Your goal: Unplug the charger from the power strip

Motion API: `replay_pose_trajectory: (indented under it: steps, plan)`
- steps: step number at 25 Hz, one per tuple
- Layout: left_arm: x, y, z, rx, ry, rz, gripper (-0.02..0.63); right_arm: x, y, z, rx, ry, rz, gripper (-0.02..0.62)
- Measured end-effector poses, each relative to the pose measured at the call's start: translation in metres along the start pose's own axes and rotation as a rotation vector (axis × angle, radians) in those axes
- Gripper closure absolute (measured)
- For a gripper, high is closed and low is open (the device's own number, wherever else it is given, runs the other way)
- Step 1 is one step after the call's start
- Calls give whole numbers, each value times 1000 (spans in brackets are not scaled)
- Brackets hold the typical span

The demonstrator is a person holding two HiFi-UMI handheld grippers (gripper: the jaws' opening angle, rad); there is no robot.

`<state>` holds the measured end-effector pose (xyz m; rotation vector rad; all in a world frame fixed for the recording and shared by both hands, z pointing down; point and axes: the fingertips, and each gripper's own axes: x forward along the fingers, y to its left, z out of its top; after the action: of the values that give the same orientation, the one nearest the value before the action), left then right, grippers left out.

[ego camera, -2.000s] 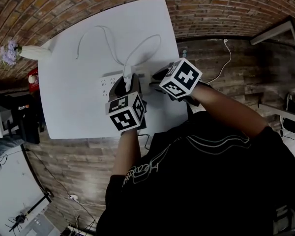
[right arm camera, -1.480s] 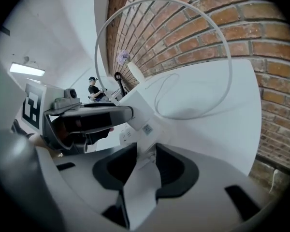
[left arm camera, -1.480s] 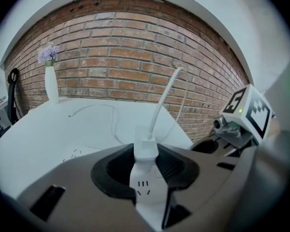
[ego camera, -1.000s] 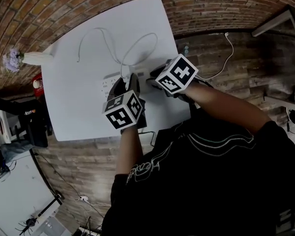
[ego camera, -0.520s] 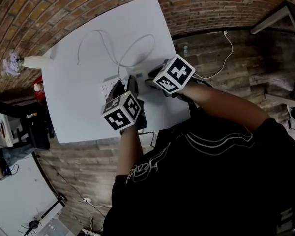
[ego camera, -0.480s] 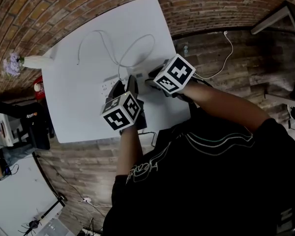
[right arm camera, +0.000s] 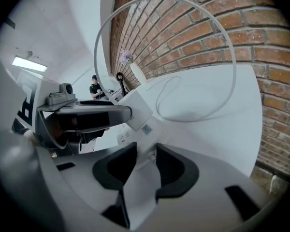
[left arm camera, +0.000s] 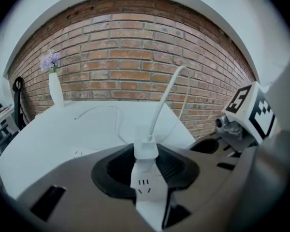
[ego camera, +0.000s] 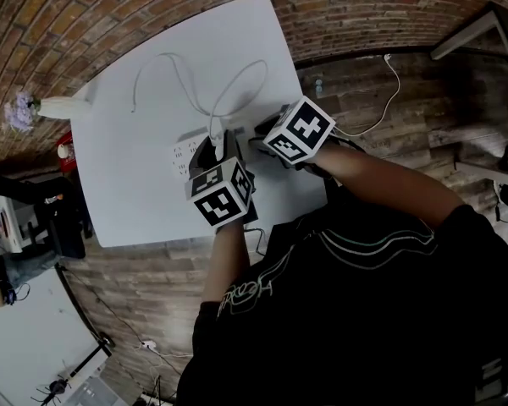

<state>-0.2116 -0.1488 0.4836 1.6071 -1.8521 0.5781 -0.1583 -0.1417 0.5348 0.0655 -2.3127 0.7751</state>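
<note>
Charger sitting in power strip on table | left gripper squeezing its sides | right gripper pinching strip's end | looking small, hard, smooth, probably stuck tight | grabbing body, not bendy cable, seeming best

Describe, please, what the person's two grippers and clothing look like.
The left gripper and right gripper are grey with black ribbed pads; each carries a white cube with black square markers. The person wears a black short-sleeved top with white line print.
</note>
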Motion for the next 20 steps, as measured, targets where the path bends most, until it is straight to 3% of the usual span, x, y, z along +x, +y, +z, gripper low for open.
replay_pose_trajectory:
  steps: [6, 14, 17, 20]
  plan:
    - [1, 9, -2, -103, 31, -88, 469, 1, 1, 3, -1, -12, 0, 488]
    - [-3, 1, 0, 12, 3, 9, 471, 1, 1, 2, -11, -12, -5, 488]
    - [-3, 2, -1, -10, 17, -28, 471, 0, 1, 1, -10, -15, -6, 488]
    - [-2, 7, -2, -86, 29, -88, 469, 1, 1, 2, -15, -23, -8, 488]
